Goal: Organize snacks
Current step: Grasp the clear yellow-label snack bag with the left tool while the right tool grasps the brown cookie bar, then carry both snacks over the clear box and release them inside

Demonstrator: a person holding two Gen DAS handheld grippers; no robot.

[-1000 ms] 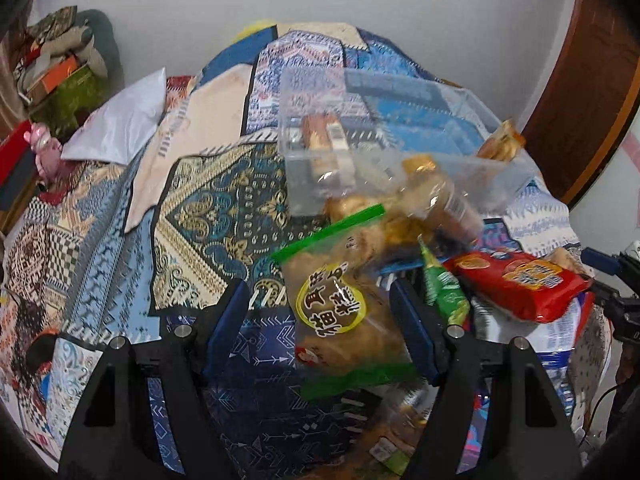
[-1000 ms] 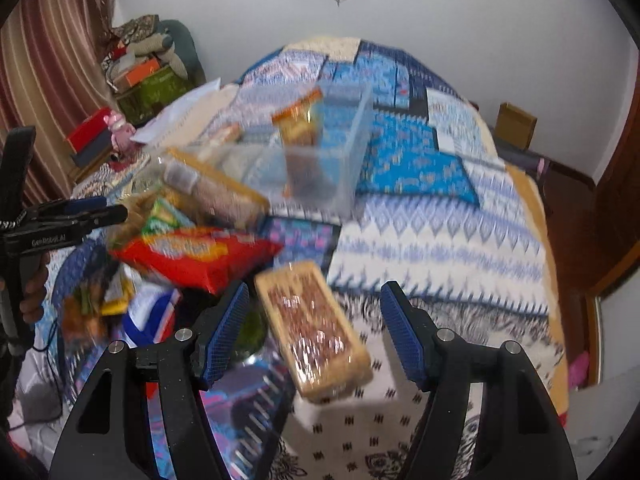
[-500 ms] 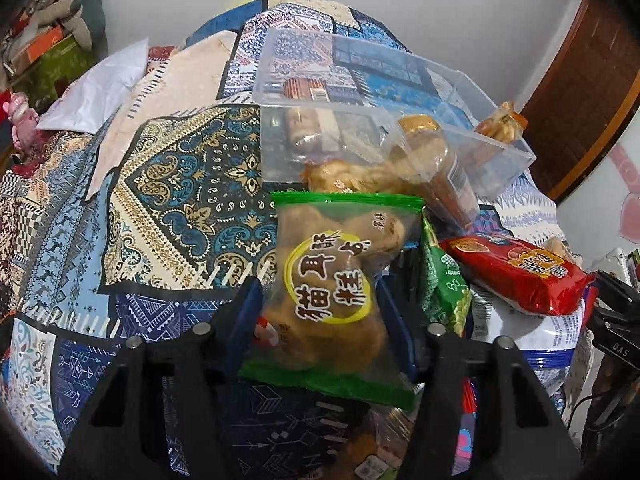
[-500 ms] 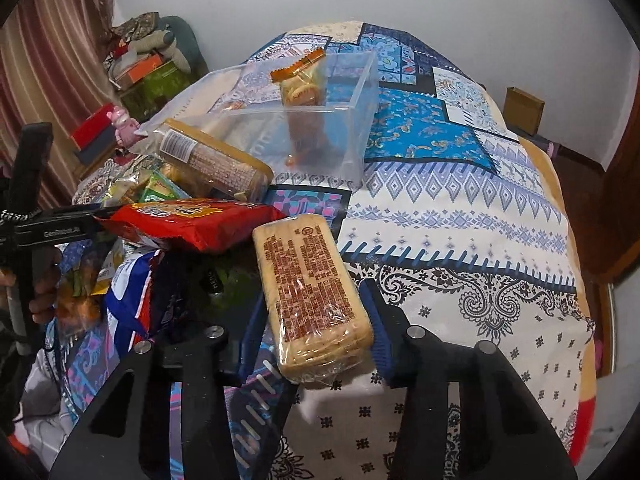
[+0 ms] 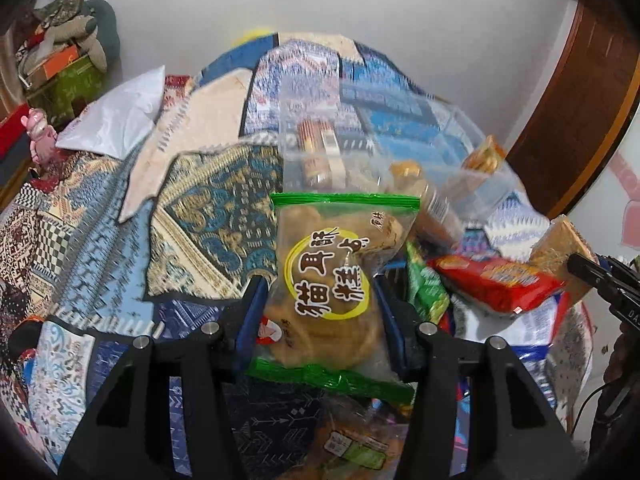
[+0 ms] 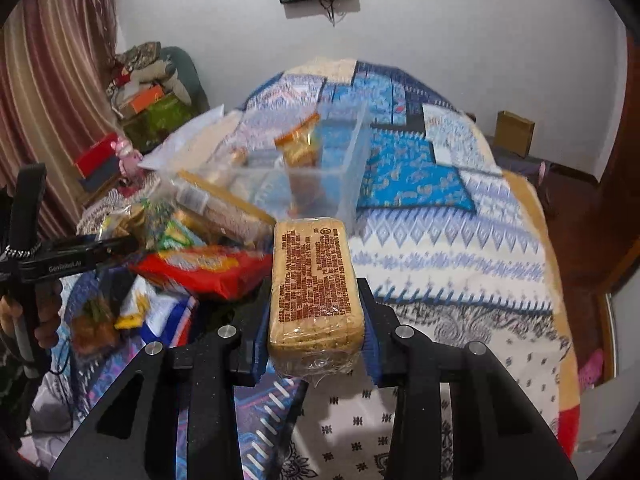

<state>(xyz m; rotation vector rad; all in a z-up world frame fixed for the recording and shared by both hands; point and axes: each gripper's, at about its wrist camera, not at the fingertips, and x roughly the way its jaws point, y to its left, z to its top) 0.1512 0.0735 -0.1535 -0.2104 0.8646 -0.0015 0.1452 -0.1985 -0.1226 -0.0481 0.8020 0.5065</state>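
In the left wrist view my left gripper point(image 5: 320, 292) is closing its jaws on a clear green-edged snack bag with a yellow label point(image 5: 336, 256), pads pressing both sides, lifted off the bed. My right gripper point(image 6: 316, 292) is closing too, its pads squeezing a tan wrapped cracker pack point(image 6: 314, 272) held upright. Behind both stands a clear plastic bin point(image 5: 360, 128) point(image 6: 344, 160) with a few snacks inside. A red packet point(image 5: 492, 280) point(image 6: 200, 268), a green packet point(image 5: 426, 292) and a long biscuit pack point(image 6: 224, 208) lie in the pile between the grippers.
A patterned bedspread point(image 6: 440, 248) covers the bed. A white bag point(image 5: 116, 120) lies at the left, with stacked clothes and boxes point(image 5: 60, 64) beyond. A wooden door point(image 5: 580, 100) stands right; a brown box point(image 6: 516, 132) sits past the bed. A hand point(image 6: 44, 320) grips the left tool.
Both grippers went from wide open around their packs to pressing on them. The snack bag and the cracker pack have come up off the bed and stand more upright.
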